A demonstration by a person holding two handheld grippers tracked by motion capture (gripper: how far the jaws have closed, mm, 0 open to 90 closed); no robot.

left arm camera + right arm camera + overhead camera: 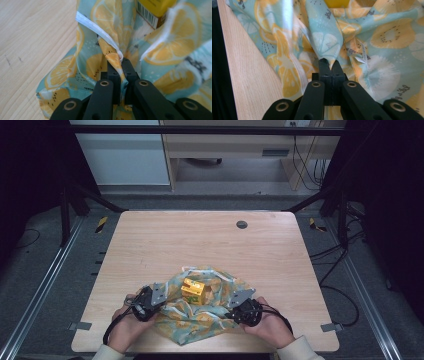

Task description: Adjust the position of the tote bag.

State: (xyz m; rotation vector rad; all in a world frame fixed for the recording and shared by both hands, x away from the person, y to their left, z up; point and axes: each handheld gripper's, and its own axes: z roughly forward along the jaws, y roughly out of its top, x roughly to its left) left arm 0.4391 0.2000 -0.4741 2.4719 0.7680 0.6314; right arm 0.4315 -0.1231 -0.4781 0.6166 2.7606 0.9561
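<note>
- Cloth (200,312): a light blue sheet printed with orange and lemon slices and edged with a white hem is lying rumpled at the near middle of the counter (210,240), its near edge reaching close to the counter's front.
- Box (193,291): a small yellow carton is sitting on the middle of the cloth, between the two tongs and apart from both; a barcode is showing on one of its sides in the left gripper view (150,12).
- Left tongs (155,296): these are sitting at the cloth's left edge, gripped by the person's left hand (122,327). In the left gripper view (119,65) the jaws are clamping a pinched fold of the cloth (110,37), with the white hem (97,28) running up from the tips.
- Right tongs (241,300): these are sitting at the cloth's right edge, gripped by the person's right hand (272,327). In the right gripper view (329,65) the jaws are pressing together on a gathered peak of the cloth (322,37), which is rising from between the tips.
- Counter: pale wood is showing around the cloth on every side, with a round grey cap (241,224) set near the far edge.
</note>
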